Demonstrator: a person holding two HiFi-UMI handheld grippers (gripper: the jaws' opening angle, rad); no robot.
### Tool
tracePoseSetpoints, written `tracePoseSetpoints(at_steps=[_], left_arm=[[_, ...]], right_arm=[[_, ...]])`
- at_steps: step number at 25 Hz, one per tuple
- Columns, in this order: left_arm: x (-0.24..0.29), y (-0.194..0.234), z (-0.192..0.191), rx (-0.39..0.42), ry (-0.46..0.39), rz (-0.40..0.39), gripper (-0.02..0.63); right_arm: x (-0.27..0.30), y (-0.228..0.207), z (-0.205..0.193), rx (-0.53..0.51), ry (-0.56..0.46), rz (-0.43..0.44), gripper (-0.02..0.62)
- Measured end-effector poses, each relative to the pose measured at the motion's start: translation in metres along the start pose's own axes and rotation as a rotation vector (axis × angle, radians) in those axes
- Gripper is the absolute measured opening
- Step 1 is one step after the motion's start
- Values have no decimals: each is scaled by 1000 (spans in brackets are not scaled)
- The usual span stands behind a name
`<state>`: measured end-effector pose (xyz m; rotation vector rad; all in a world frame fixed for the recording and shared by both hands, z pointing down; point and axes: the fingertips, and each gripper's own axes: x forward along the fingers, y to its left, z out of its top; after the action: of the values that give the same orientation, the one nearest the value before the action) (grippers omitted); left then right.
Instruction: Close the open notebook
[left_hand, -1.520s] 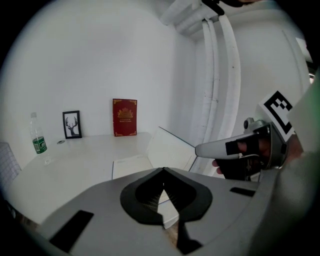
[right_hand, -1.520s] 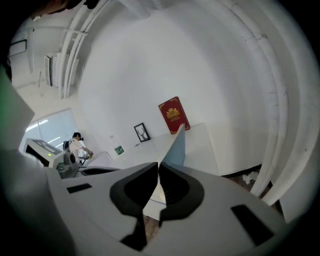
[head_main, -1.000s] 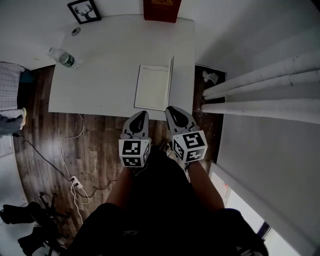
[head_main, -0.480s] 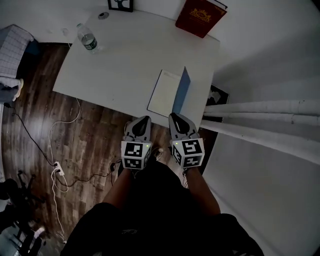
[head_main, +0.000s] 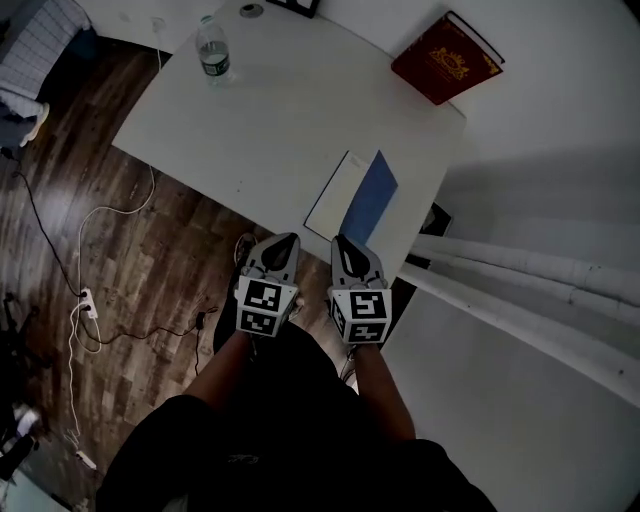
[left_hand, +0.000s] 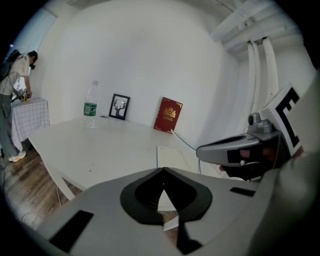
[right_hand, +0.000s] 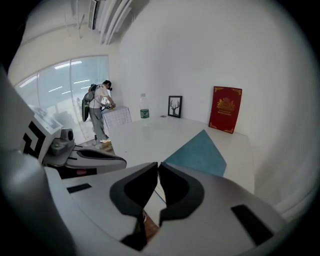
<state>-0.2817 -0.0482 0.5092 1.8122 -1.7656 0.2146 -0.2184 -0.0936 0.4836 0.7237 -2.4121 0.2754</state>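
Two sets of jaws are pressed together and empty: the left gripper (head_main: 283, 241) and right gripper (head_main: 345, 244) hover just short of the bench (head_main: 280, 110). The notebook (head_main: 338, 195) lies at the bench's near edge, its blue cover (head_main: 373, 195) standing tilted. It looks light and thin, with a floppy cover, so pushing the cover's free edge over should do.

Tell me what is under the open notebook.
The notebook lies on the white table, its blue cover tilted up. Only tabletop shows around its edges; whatever is beneath it or behind the cover is hidden.
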Motion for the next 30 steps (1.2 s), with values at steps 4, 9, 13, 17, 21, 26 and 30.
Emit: tracePoseSetpoints(at_steps=[4,9,13,17,21,26,30], left_arm=[[2,12,-2,-16,8,6,3],[3,22,-4,-21,14,14,3],[5,25,-11,-34,29,8,3],[7,27,-16,-39,40,6,3],[9,29,-24,-47,59,2,3],[12,34,-28,-65,61,15,3],[13,36,-32,-79,65,14,3]], right_arm=[[13,7,-3,-19,29,13,35],[29,14,-9,-45,69,25,35],[40,18,-14,-52,103,41,35],[50,22,-20,-53,134,54,35],[56,24,-23,-63,157,64,35],[62,25,-28,-80,186,76,35],[67,26,-33,-87,205,83,35]])
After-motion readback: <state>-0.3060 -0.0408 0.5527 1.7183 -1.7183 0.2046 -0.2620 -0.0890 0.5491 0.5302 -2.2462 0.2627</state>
